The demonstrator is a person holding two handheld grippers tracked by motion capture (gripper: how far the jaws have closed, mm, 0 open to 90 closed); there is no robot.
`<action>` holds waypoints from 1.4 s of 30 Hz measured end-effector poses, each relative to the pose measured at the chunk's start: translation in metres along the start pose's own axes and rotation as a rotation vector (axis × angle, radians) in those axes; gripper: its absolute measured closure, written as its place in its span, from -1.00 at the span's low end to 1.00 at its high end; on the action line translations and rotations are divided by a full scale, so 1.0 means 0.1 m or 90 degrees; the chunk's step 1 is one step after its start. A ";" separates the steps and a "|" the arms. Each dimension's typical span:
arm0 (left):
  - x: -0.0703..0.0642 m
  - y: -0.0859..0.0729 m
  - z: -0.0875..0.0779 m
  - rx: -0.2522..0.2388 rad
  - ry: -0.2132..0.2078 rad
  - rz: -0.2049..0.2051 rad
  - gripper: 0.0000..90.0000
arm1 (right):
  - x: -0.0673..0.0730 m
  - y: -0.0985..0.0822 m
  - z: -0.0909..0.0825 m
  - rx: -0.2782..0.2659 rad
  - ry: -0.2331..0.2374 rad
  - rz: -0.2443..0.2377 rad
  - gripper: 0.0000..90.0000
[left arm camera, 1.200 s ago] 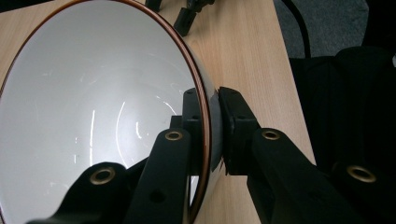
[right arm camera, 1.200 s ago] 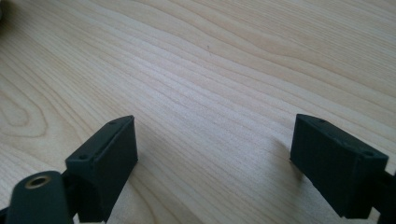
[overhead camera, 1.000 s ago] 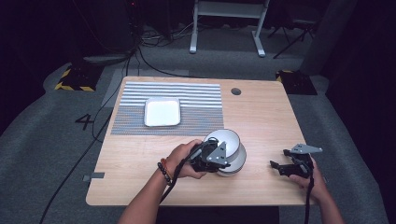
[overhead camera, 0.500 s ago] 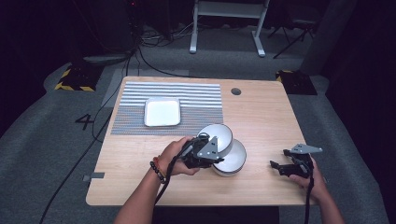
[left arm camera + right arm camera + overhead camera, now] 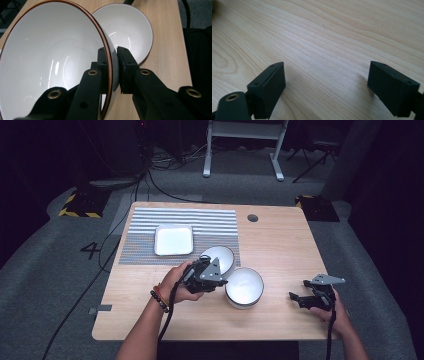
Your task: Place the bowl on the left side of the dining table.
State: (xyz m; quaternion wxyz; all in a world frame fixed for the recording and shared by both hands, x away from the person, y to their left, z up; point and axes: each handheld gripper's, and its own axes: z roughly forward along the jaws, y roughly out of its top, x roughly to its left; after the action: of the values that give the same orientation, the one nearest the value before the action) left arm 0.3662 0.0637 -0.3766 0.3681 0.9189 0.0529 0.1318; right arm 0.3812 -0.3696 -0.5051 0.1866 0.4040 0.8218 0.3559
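My left tongs (image 5: pixel 216 269) clamp the rim of a white bowl (image 5: pixel 220 257), one jaw inside and one outside, holding it tilted on edge above the tabletop (image 5: pixel 280 240) near the middle of its near half. A second bowl (image 5: pixel 244 286) sits upright just beside it, toward the near edge. My right tongs (image 5: pixel 296 297) rest spread wide and empty on bare wood near the near right corner.

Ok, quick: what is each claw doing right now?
Left claw: closed on the rim of the lifted bowl.
Right claw: open, holding nothing, over the table.
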 end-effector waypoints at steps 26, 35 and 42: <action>0.37 -0.27 -0.14 0.023 0.067 -0.064 0.80 | 0.00 0.00 0.00 0.000 0.000 0.000 -0.67; 0.50 -0.31 -0.19 0.028 0.074 -0.084 0.80 | 0.00 0.00 0.00 0.000 0.000 0.000 -0.67; 0.56 -0.35 -0.20 0.038 0.085 -0.099 0.80 | 0.00 0.00 0.00 0.000 -0.001 0.000 -0.67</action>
State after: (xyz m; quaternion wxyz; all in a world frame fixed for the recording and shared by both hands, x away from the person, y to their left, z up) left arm 0.4141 0.1128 -0.3757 0.3452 0.9118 0.1523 0.1623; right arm 0.3810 -0.3695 -0.5051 0.1867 0.4044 0.8217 0.3556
